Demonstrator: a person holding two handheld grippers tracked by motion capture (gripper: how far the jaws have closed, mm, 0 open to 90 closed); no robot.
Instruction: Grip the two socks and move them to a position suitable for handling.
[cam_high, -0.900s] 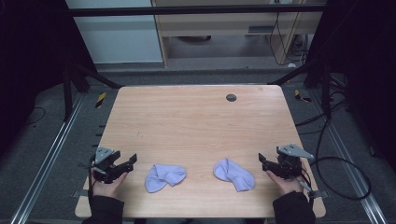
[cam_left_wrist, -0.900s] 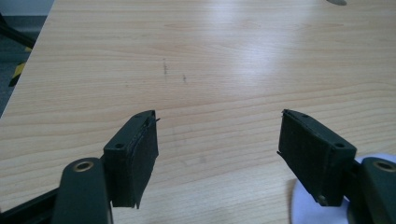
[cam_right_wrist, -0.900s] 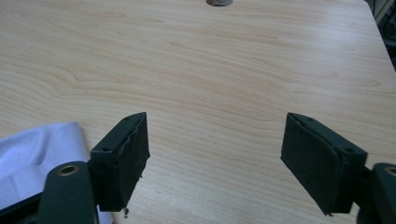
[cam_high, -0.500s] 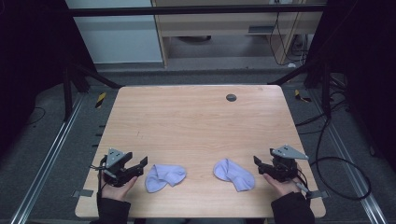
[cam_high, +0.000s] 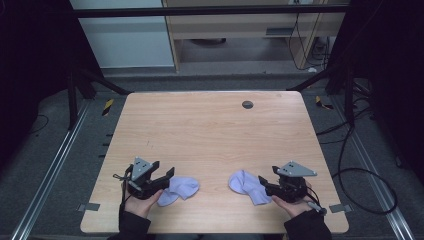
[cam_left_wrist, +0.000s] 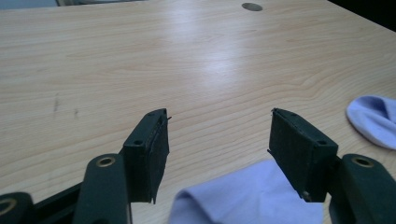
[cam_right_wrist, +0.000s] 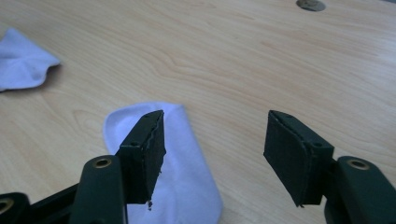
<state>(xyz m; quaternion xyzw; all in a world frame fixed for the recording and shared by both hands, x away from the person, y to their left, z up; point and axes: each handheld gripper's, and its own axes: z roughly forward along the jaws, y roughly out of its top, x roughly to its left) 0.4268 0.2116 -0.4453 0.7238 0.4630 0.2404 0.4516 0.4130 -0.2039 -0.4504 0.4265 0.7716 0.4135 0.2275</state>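
Observation:
Two pale blue socks lie near the front edge of a wooden table (cam_high: 210, 135). My left gripper (cam_high: 167, 176) is open at the left edge of the left sock (cam_high: 181, 189). In the left gripper view that sock (cam_left_wrist: 247, 198) lies low between the spread jaws, untouched by the pads, and the other sock (cam_left_wrist: 373, 119) shows at the far right. My right gripper (cam_high: 263, 185) is open over the right edge of the right sock (cam_high: 246, 184). In the right gripper view this sock (cam_right_wrist: 184, 177) lies under the left jaw, with the other sock (cam_right_wrist: 21, 60) at top left.
A round cable hole (cam_high: 247, 104) sits near the table's far edge. Black cables (cam_high: 360, 165) trail on the floor at the right, and metal rails (cam_high: 47, 175) run along both sides. Dark frame posts stand behind the table.
The left gripper has slid right up to the left sock. The right gripper has shifted left onto the edge of the right sock. Both socks lie where they were.

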